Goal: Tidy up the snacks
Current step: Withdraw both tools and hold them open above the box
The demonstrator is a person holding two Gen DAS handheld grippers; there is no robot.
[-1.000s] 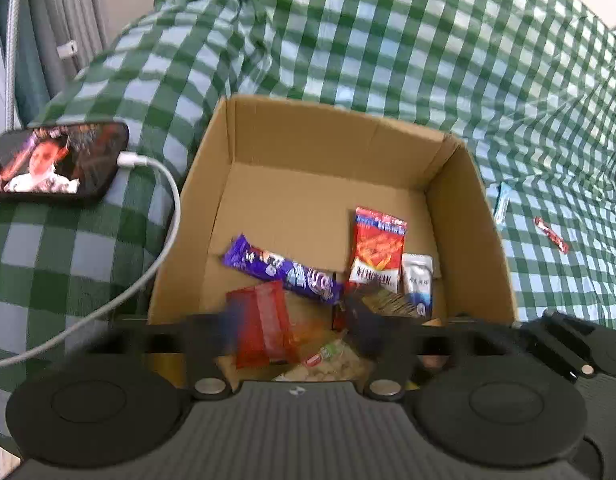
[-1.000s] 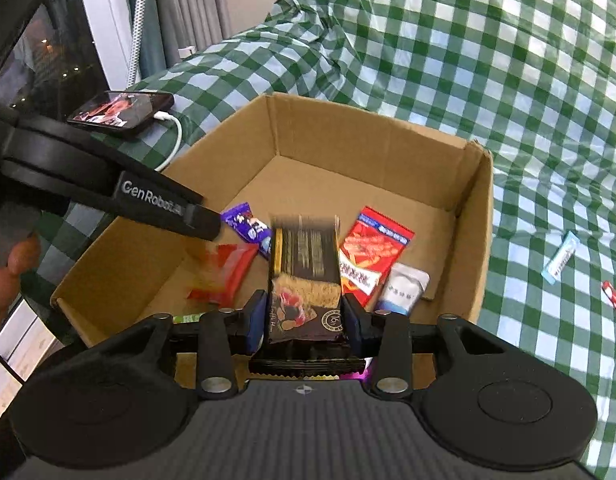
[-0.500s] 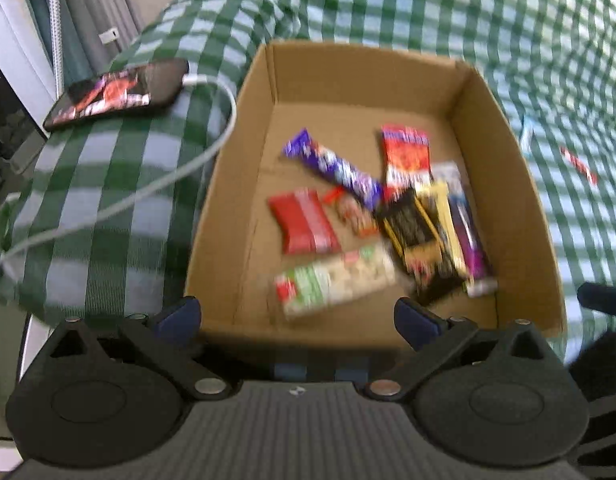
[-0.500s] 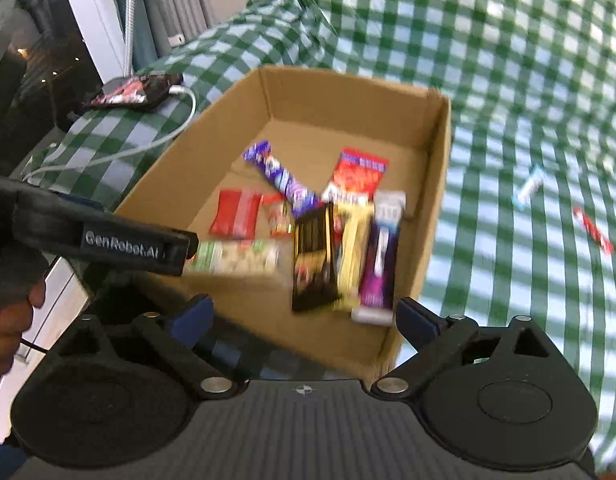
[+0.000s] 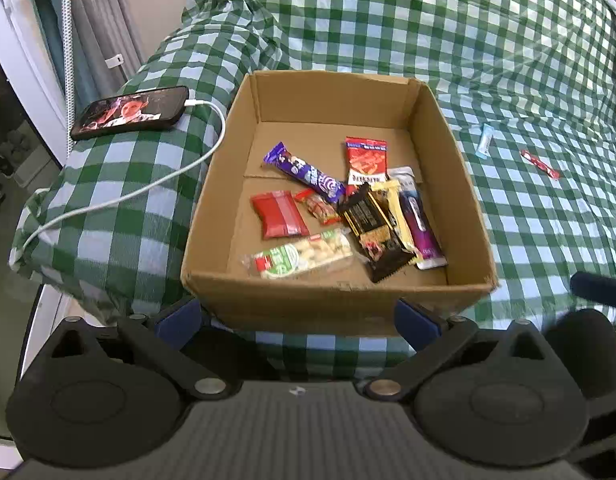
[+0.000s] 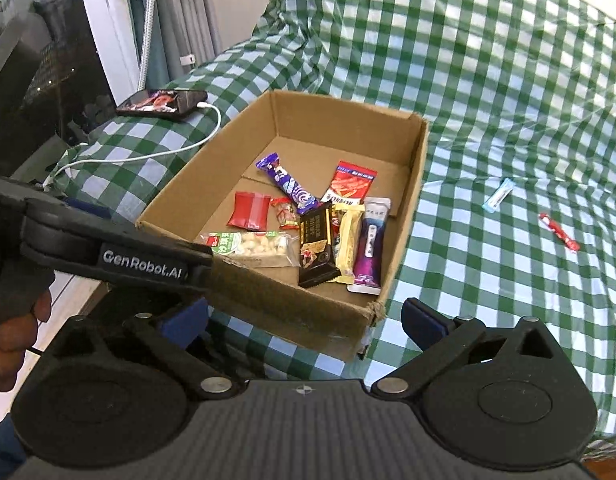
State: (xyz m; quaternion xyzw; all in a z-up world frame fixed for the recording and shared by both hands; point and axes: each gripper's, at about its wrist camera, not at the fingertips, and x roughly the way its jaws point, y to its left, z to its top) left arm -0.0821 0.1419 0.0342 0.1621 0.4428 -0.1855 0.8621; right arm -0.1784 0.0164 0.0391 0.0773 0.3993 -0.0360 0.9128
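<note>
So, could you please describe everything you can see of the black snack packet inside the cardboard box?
The black snack packet is a flat, glossy wrapper with gold print and a red-and-gold picture near its lower end; the edge of its near end is crimped. It lies flat and slightly diagonal on the floor of the cardboard box, toward the near right part. It partly overlaps the yellow packet on its right, and the nut bag lies at its left. No hand-held gripper touches it.

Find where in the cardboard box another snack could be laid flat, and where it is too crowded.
Inside the cardboard box, the floor is bare along the back wall, behind the purple bar, and along the left wall beside the red pouch. The front right is crowded: the black bar, yellow bar and purple packet overlap.
</note>
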